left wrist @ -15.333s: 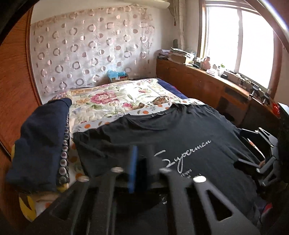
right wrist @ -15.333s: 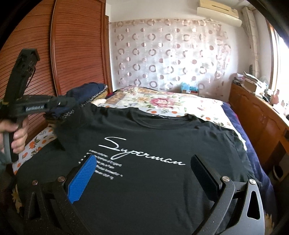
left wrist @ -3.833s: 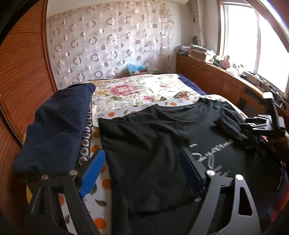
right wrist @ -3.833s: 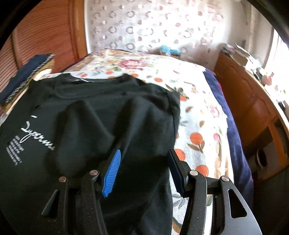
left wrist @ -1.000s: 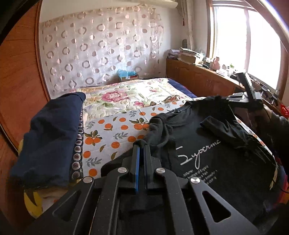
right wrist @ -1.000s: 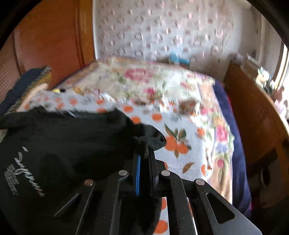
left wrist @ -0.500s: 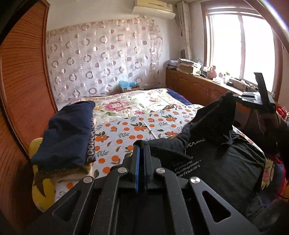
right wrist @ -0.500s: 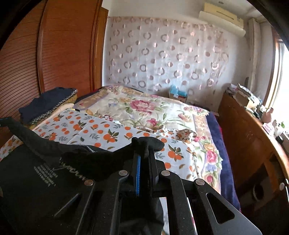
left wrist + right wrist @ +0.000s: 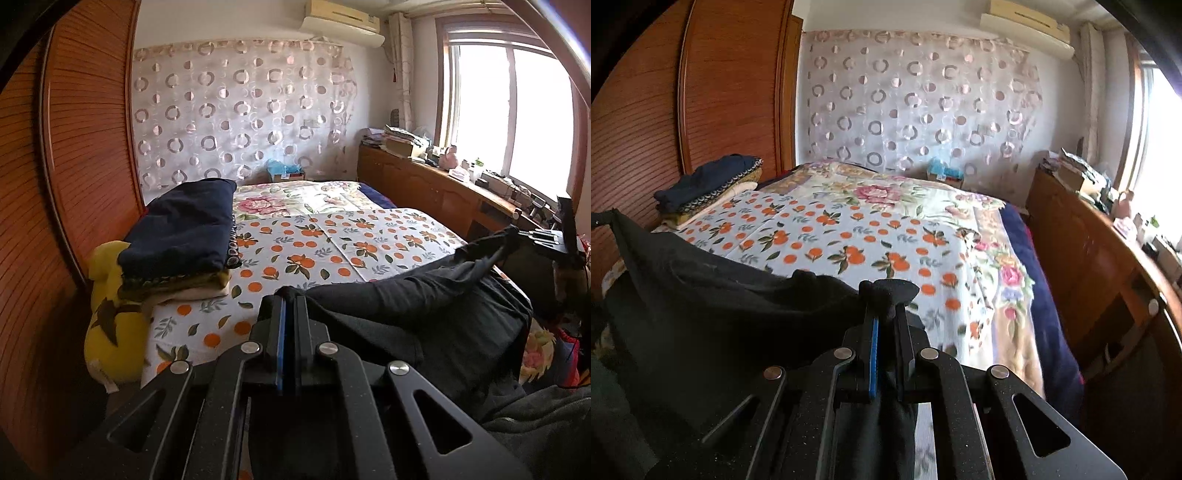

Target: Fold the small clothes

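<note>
With the left gripper (image 9: 289,295) and right gripper (image 9: 886,291) each clamped tight on an edge of the black shirt (image 9: 424,306), held sagging above the bed (image 9: 332,240), uneven lowering could, I judge, undo the side folds.

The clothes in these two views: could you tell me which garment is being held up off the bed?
The black T-shirt, pinched at both ends by the left gripper and right gripper. The navy garment lies folded atop the stack.
</note>
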{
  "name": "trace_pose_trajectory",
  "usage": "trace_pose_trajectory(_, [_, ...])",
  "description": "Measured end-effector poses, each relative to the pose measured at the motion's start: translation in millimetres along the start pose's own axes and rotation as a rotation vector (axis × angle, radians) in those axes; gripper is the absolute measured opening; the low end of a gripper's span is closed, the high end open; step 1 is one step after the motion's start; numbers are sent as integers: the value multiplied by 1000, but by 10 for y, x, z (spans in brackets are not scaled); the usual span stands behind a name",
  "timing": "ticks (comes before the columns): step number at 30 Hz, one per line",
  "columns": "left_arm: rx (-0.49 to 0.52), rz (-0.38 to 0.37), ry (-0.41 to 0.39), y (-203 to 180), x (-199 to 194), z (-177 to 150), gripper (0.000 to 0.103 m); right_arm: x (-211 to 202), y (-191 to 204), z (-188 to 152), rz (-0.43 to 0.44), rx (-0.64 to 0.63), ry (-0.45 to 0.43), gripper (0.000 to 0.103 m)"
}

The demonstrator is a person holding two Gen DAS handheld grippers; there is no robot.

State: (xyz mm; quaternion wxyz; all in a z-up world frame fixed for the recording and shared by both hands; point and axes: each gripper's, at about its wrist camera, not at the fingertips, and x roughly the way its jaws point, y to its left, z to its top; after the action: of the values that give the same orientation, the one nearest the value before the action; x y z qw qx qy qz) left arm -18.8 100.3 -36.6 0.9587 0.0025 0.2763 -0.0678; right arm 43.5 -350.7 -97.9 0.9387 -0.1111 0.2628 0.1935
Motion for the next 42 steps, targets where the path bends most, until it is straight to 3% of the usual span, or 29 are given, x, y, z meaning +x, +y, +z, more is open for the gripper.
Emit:
trace_pose_trajectory(8, [35, -8, 29, -110, -266, -112, 4, -406, -28, -148, 45, 39, 53, 7])
trace_pose_trajectory(16, [48, -13, 149, -155, 104, -341, 8, -227, 19, -237, 40, -5, 168, 7])
trace_pose_trajectory(17, [48, -12, 151, -157, 112, -355, 16, -221, 16, -206, 32, -8, 168, 7])
trace_pose_trajectory(20, [30, -16, 133, -137, 98, -362, 44, -246, 11, -102, 20, -14, 151, 20])
trace_pose_trajectory(22, [19, -25, 128, -107, 101, -329, 54, -305, -2, -24, 12, -18, 132, 35])
trace_pose_trajectory(26, [3, -14, 106, -60, 120, -269, 70, -442, -49, 43, 30, -6, 91, 42])
trace_pose_trajectory(29, [-13, -19, 101, -7, 183, -215, 77, -474, -119, 97, 11, -2, 72, 43])
trace_pose_trajectory(33, [2, 0, 109, 34, 354, -132, 78, -377, -235, 130, -5, 22, 62, 43])
trace_pose_trajectory(42, [19, 28, 156, 212, 883, 1, 78, 318, -284, 96, 27, 95, 97, 43])
